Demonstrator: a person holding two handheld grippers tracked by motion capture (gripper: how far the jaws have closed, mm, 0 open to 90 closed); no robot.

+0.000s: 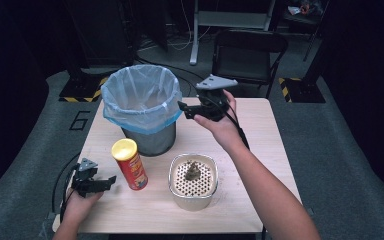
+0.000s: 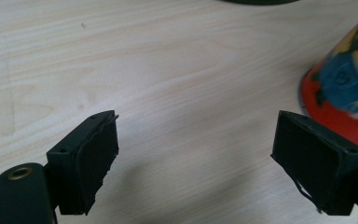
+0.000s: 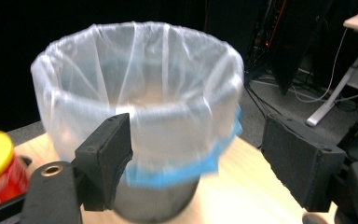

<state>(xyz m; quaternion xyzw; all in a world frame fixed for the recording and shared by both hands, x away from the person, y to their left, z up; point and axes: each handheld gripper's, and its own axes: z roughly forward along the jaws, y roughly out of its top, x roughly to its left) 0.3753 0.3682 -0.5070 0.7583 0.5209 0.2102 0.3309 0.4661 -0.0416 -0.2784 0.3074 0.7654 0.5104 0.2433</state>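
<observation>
A grey bin (image 1: 147,139) lined with a clear blue-edged bag (image 1: 139,95) stands at the table's back left; the bag (image 3: 140,88) looms close in the right gripper view. My right gripper (image 1: 184,111) is held in the air just right of the bin's rim, open and empty, jaws pointing at the bag. A red chips can (image 1: 129,164) with a yellow lid stands in front of the bin. My left gripper (image 1: 111,181) rests low at the front left, open, with the can's base (image 2: 342,88) just beyond its right jaw. A white perforated bowl (image 1: 193,181) holds a small brown lump (image 1: 192,170).
The light wooden table (image 1: 260,165) has bare room along its right side and front edge. Behind it on the dark floor stand a black folding chair (image 1: 247,52) and desk legs. Cables trail on the floor at the left.
</observation>
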